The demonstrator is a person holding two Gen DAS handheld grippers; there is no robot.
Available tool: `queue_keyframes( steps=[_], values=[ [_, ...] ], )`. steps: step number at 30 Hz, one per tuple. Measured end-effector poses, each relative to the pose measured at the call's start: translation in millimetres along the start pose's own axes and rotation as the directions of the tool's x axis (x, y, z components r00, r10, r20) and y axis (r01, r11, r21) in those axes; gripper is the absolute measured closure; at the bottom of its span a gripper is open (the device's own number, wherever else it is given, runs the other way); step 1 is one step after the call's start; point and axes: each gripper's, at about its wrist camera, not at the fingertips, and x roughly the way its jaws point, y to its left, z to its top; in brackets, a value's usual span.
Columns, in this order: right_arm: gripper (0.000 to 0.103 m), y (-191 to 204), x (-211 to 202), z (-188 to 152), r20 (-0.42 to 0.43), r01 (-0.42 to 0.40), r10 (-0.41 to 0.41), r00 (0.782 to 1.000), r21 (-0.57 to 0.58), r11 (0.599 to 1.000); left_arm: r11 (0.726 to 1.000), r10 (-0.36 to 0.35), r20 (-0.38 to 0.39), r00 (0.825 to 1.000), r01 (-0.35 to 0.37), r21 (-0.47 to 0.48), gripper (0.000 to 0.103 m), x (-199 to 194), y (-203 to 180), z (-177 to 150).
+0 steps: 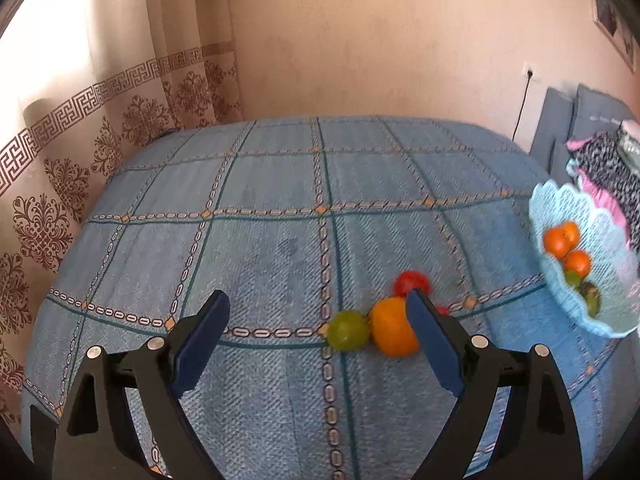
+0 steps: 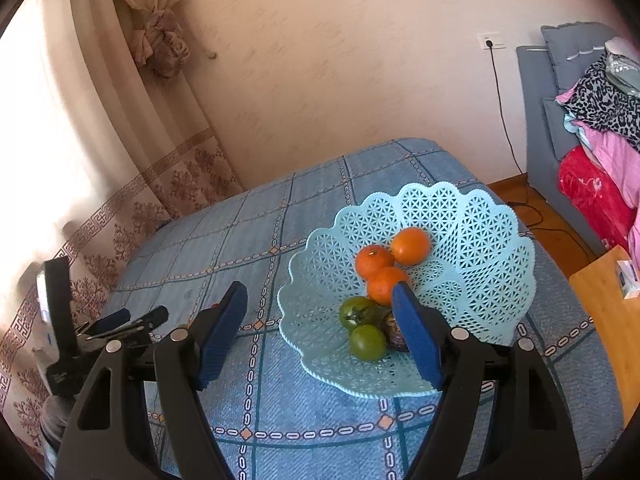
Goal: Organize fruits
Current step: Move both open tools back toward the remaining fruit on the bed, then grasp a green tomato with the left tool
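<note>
Loose fruit lies ahead and right of the left tool

Fruit not yet gathered sits in a short row on the blue checked bedspread: a round green fruit, a glossy orange fruit touching it on the right, and a red tomato just behind. The left tool hangs above the bedspread with its blue pads wide apart and nothing between them. The row lies off-centre, toward its right pad, which overlaps the orange fruit in the left wrist view; whether it touches I cannot tell. The row's long axis runs roughly across the opening, so a shift to the right looks needed before closing on one piece.

The pale blue lattice plastic basket holds three orange fruits, two green ones and a dark piece. The right tool hangs near the basket's front, pads spread and empty. The left tool is the nearer to the loose fruit.
</note>
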Motion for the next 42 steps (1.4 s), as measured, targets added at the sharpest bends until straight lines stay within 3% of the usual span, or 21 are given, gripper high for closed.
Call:
queue_keyframes(
  steps=[4, 12, 20, 25, 28, 34, 42],
  values=[
    [0.027, 3, 3, -3, -0.012, -0.004, 0.004, 1.0, -0.014, 1.0, 0.998, 0.055, -0.025, 0.998, -0.054, 0.029, 0.014, 15, 1, -10],
    [0.027, 9, 8, -7, -0.028, -0.009, 0.008, 1.0, -0.035, 0.999, 0.997, 0.054, -0.049, 0.997, -0.051, 0.051, 0.015, 27, 0, -19],
    [0.027, 13, 10, -8, -0.037, -0.017, 0.015, 0.999, -0.049, 0.999, 0.996, 0.005, -0.03, 1.0, -0.002, 0.086, 0.036, 28, -10, -23],
    [0.027, 14, 10, -9, -0.039, -0.019, 0.017, 0.999, -0.056, 0.998, 0.993, -0.07, -0.032, 0.997, 0.073, 0.091, 0.058, 25, -11, -26],
    [0.027, 14, 11, -9, -0.038, -0.018, 0.016, 0.999, -0.056, 0.998, 0.994, -0.051, -0.023, 0.998, 0.053, 0.099, 0.056, 22, -10, -27],
    [0.027, 14, 14, -10, -0.046, -0.018, 0.015, 0.999, -0.059, 0.998, 0.993, 0.089, 0.019, 0.996, -0.09, 0.081, 0.056, 13, 3, -26],
    [0.027, 18, 18, -14, -0.057, -0.023, 0.018, 0.998, -0.075, 0.997, 0.998, 0.033, 0.008, 0.999, -0.033, 0.052, 0.056, 10, 11, -30]
  ],
)
